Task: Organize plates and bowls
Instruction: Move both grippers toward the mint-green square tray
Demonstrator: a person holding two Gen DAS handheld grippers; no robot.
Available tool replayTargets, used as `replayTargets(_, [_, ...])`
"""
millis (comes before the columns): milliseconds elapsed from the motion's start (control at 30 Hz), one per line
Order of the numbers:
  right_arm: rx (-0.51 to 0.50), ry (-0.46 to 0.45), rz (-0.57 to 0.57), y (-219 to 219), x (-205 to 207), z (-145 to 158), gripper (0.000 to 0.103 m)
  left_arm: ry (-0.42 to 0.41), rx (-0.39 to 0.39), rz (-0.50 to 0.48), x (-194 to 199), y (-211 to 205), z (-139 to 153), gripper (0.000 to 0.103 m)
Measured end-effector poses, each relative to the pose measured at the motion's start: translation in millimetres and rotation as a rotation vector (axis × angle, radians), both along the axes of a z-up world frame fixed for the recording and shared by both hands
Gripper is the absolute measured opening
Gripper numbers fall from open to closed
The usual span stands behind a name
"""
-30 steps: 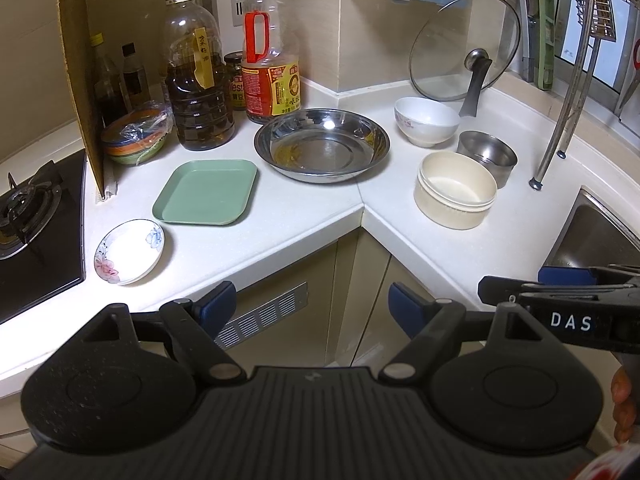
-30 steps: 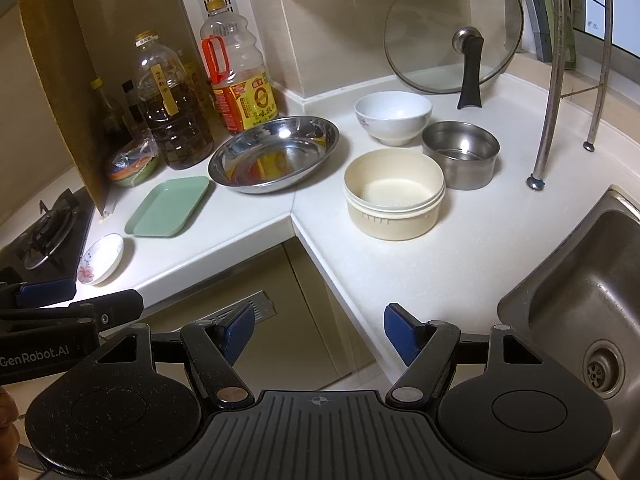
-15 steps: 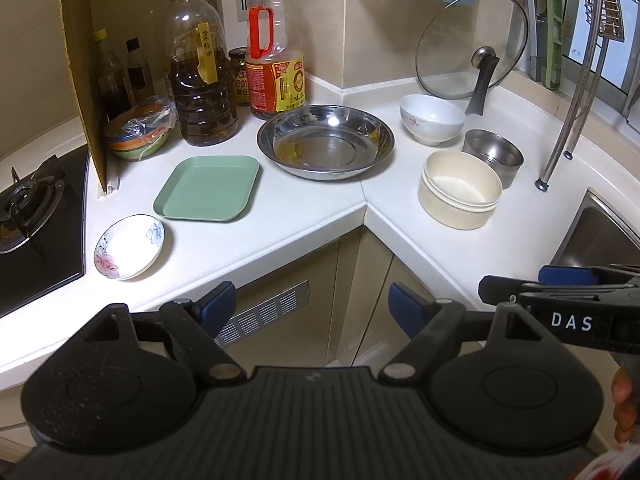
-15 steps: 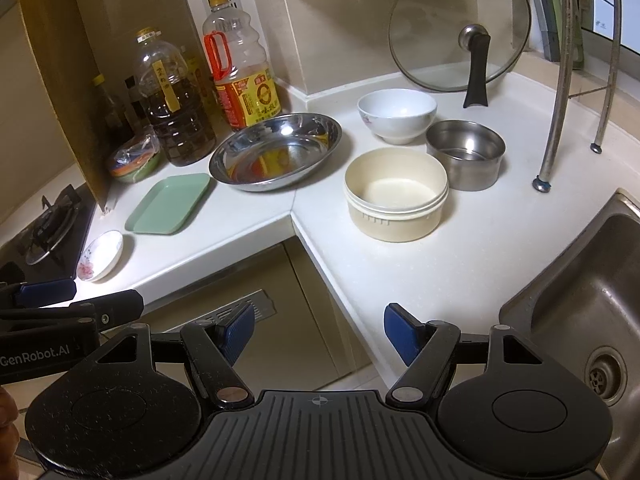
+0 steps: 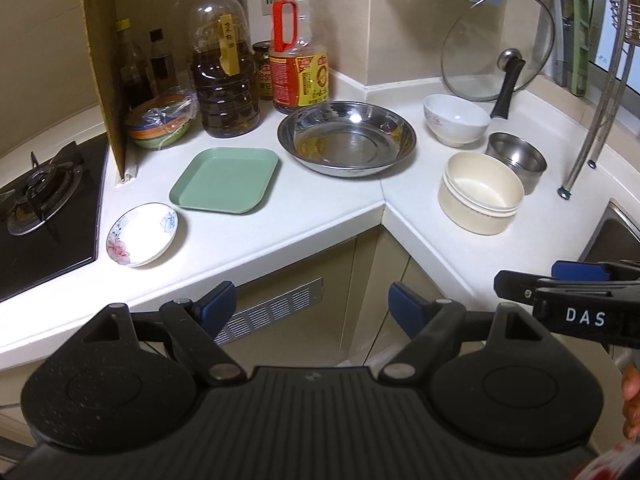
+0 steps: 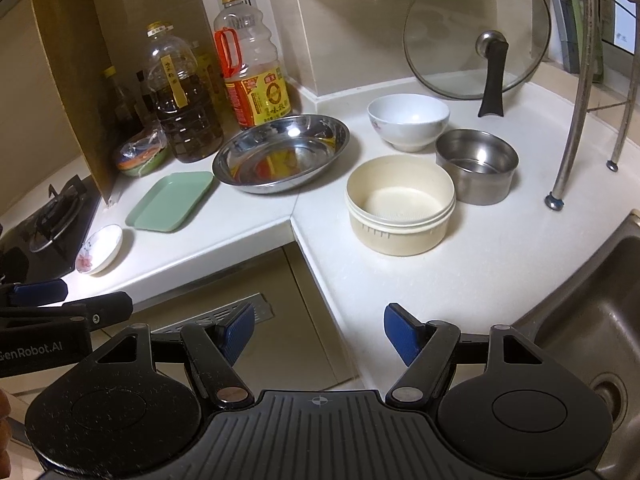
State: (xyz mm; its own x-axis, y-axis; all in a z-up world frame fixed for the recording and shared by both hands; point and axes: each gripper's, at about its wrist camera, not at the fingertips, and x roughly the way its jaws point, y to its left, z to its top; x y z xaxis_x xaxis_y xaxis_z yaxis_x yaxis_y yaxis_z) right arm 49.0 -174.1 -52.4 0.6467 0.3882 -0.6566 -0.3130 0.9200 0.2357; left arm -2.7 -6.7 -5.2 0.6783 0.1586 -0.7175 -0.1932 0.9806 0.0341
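Observation:
On the white corner counter lie a small flowered saucer (image 5: 142, 235), a green square plate (image 5: 225, 180), a wide steel basin (image 5: 347, 138), a white bowl (image 5: 456, 119), a cream tub (image 5: 481, 193) and a small steel bowl (image 5: 516, 161). The same dishes show in the right wrist view: saucer (image 6: 99, 249), green plate (image 6: 170, 201), basin (image 6: 281, 153), white bowl (image 6: 408, 121), cream tub (image 6: 401, 204), steel bowl (image 6: 476, 165). My left gripper (image 5: 312, 306) is open and empty, in front of the counter edge. My right gripper (image 6: 319, 330) is open and empty, likewise off the counter.
Oil bottles (image 5: 223, 64) and a wrapped stack of coloured bowls (image 5: 160, 121) stand at the back left beside a cardboard panel (image 5: 105, 60). A gas hob (image 5: 40, 196) lies left. A glass lid (image 6: 476, 32) leans on the wall. A sink (image 6: 592, 344) and rack legs (image 6: 568, 128) are right.
Both grippers have lifted and eased slightly towards the counter; the dishes sit a little lower and nearer in view. Nothing on the counter has moved.

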Motion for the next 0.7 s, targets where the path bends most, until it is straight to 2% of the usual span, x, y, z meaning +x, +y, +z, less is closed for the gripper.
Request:
replayTargets(367, [0.045, -0.079, 0.045, -13, 4, -1, 0.072, -0.004, 0.021, 0.065, -3, -7, -1, 0.082])
replayTargets(700, [0.088, -0.057, 0.117, 1, 28, 3, 0.072, -0.001, 0.034, 0.112, 11, 17, -2, 0.082])
